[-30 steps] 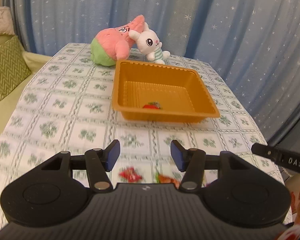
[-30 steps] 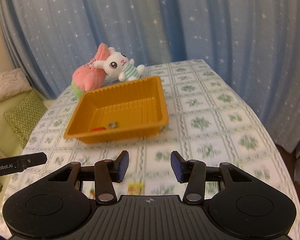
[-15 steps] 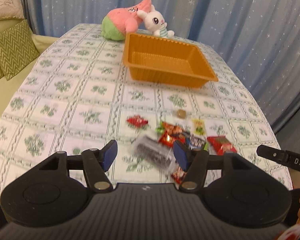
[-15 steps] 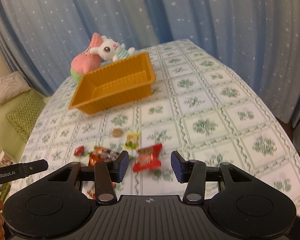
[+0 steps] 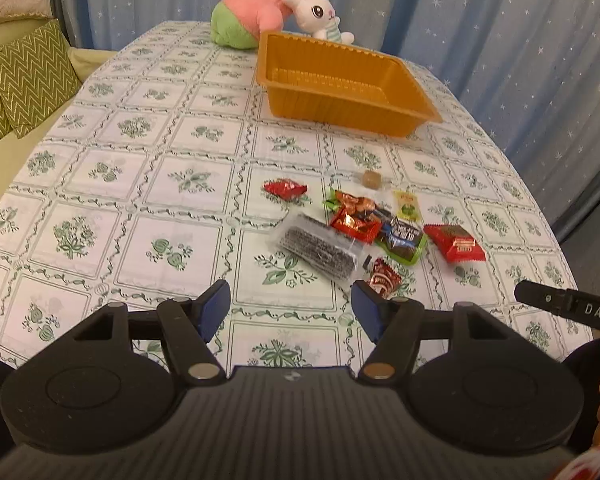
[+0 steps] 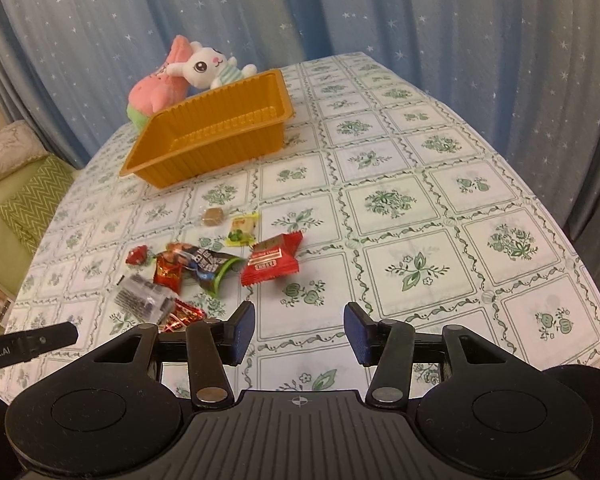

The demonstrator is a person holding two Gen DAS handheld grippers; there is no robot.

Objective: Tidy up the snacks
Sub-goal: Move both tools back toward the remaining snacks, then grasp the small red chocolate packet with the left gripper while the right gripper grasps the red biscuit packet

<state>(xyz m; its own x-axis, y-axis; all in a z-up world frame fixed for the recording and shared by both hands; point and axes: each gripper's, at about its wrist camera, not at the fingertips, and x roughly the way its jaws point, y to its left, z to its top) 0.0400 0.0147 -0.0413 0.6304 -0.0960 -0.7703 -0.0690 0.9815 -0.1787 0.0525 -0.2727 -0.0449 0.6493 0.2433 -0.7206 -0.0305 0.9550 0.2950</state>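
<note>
Change: both views now look down on the snack pile, unseen before; left tool (image 5: 291,310) jaws have just been opening, nothing between | Right tool (image 6: 299,330) parted, empty | Snacks: wrapped sweets (image 5: 374,226), red square packet (image 6: 272,260) on near counter (image 5: 160,168) | Orange plastic tray (image 5: 342,84) far, plush toys (image 5: 276,8) behind it
</note>
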